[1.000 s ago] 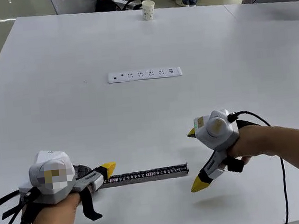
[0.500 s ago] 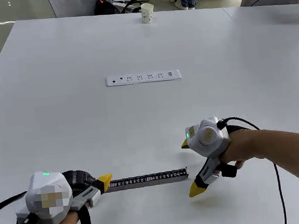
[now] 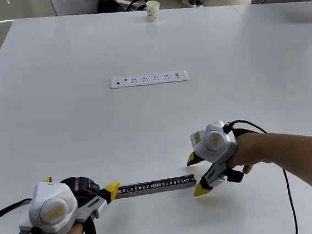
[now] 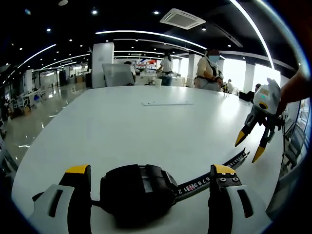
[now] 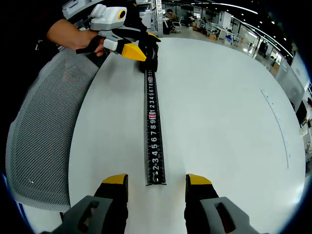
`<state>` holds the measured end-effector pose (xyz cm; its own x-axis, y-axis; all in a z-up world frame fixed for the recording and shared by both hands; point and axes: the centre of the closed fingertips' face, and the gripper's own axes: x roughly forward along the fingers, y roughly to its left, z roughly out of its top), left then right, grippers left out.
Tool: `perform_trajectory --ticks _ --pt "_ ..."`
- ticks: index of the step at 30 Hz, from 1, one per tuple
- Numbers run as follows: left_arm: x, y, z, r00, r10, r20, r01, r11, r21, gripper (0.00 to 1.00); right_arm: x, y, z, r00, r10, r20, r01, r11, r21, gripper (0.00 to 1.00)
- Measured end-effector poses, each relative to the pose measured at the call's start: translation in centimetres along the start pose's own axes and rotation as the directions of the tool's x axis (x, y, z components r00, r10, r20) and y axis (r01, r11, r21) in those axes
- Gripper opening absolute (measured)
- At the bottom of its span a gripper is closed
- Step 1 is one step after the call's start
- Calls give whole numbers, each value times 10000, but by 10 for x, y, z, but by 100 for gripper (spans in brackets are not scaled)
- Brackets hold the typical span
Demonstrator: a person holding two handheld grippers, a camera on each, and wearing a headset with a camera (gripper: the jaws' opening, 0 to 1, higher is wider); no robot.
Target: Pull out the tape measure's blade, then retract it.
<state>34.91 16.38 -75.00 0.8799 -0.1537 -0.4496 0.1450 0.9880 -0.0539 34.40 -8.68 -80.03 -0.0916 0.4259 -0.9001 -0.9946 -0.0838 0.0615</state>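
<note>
So the big white counter [image 3: 58,76] has the left claw [image 3: 80,184] down near its front-left corner, jaws spread wide around the black tape measure [image 4: 139,192], with a bit of a gap showing on both sides in the left gripper view. Then the right claw [image 5: 157,179] sits further right along the front edge, also spread open, its two yellow tips straddling the free end of the blade [image 5: 152,126] without touching it. The blade is out and lies flat on the counter between the two claws. A white power strip [image 3: 149,79] lies mid-counter, and a paper cup [image 3: 153,10] stands at the far edge
</note>
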Motion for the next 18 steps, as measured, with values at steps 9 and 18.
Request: perform_trajectory --ticks 9,18 --pt "-1 1 0 10000 75 -6 -75 9999 -149 99 0 -2 -4 9997 -18 -248 9 9993 -375 28" --pt "-1 3 0 9999 142 2 -142 9996 -243 99 3 2 -6 9987 50 -514 -88 9972 -743 19"
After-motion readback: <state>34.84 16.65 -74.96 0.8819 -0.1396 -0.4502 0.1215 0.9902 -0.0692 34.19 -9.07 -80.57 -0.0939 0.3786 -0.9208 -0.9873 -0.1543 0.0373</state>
